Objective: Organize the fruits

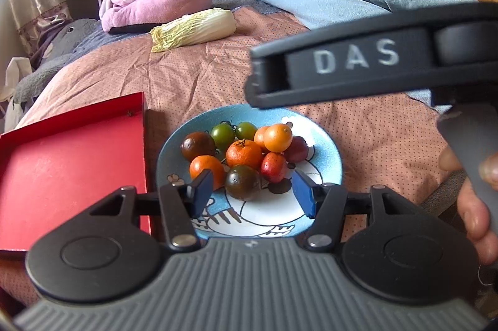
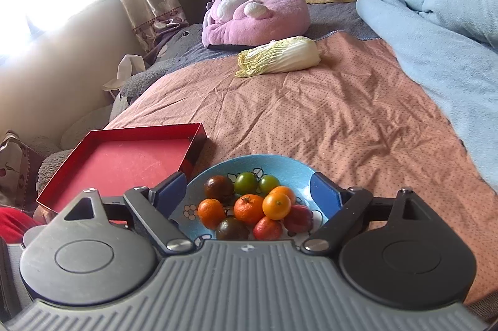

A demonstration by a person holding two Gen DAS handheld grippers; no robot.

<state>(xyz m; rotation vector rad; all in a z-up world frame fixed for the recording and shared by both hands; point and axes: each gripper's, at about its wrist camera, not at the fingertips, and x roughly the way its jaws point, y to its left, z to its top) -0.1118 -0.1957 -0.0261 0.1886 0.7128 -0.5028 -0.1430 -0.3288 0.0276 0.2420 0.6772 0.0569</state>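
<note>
Both grippers, left gripper (image 1: 252, 191) and right gripper (image 2: 249, 194), hang spread and empty over the heaped small fruits (image 1: 242, 153) on the blue ceramic plate (image 1: 326, 150) at lower centre, seemingly ready to pick.

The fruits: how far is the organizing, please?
All fruits sit piled on the blue plate; the red tray beside it holds nothing. The left gripper and right gripper hover open, holding nothing. This fits fruit gathered onto the plate or awaiting sorting.

Red tray (image 1: 62, 169): left part cut by frame edge, near corner hidden behind left gripper (image 1: 252, 191). Blue plate (image 2: 280, 167): near rim hidden behind right gripper (image 2: 249, 191). Hand (image 1: 476, 200): cut off at right edge, blurred.
</note>
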